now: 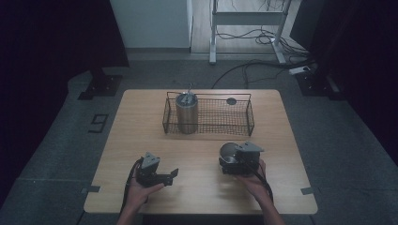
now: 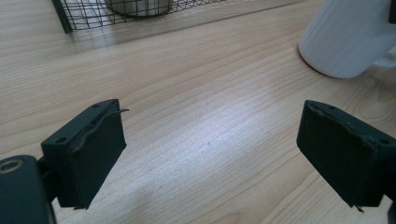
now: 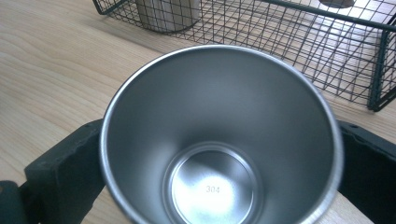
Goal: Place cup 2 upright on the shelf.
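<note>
While left gripper (image 1: 172,175) rests on light wooden table (image 1: 141,140) with jaws spread wide, nothing between, right gripper (image 1: 231,160) clamps shiny round steel cup (image 3: 219,140) upright, jaws against both sides. Black wire basket (image 1: 244,123) beyond holds tall metal canister (image 1: 187,113).

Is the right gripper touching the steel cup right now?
Touching. In the right gripper view, the steel cup sits between the right gripper's two black jaws, both pressed against its sides with no gap showing.
</note>
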Demonstrator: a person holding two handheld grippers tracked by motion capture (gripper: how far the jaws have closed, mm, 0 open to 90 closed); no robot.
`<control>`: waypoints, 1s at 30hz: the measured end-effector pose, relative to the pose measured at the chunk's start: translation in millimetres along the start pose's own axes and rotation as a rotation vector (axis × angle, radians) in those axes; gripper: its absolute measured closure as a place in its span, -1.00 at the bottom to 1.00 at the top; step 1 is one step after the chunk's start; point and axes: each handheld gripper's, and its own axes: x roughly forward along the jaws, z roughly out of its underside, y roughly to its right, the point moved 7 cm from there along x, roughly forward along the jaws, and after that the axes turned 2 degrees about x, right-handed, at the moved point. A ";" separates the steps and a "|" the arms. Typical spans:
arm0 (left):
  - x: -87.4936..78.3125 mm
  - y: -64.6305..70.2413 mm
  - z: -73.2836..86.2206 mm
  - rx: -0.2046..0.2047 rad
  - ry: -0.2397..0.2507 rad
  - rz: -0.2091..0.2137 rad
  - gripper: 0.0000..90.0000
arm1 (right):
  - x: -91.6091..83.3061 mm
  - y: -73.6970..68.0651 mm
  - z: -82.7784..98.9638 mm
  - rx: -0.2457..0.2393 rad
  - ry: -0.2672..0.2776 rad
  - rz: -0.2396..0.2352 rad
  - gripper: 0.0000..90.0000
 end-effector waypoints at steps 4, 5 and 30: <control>-0.2 -0.3 -0.3 -0.005 0.011 -0.014 -0.81 | 5.2 -1.6 0.4 -0.020 -0.015 0.009 -0.99; 0.1 -0.6 -0.2 -0.005 0.016 -0.021 -0.80 | 6.3 -1.4 -0.2 -0.026 -0.009 0.020 -0.87; 3.3 0.6 3.2 -0.008 0.008 -0.022 -0.79 | 1.2 -2.0 -0.3 -0.029 0.015 -0.025 -0.86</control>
